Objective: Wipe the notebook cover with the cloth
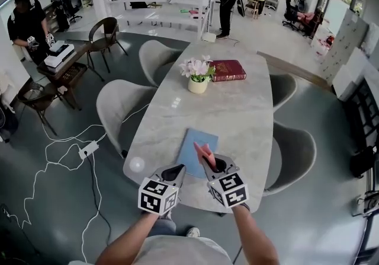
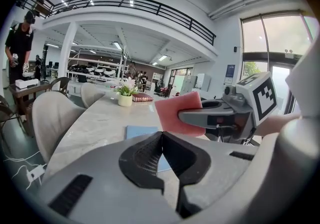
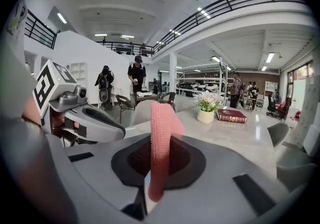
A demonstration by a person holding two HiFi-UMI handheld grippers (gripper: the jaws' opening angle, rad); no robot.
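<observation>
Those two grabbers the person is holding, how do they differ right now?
The right gripper is clamped on a pink cloth that sticks up out of it. The left gripper is closed on nothing. In the head view the right gripper reaches over the near end of the blue notebook, while the left gripper sits just left of it. Both have their jaws together.

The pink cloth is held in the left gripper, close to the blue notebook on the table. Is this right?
Not quite. The right gripper holds the pink cloth, as the right gripper view shows; the left gripper is shut on nothing. The cloth is indeed close to the blue notebook on the table.
</observation>
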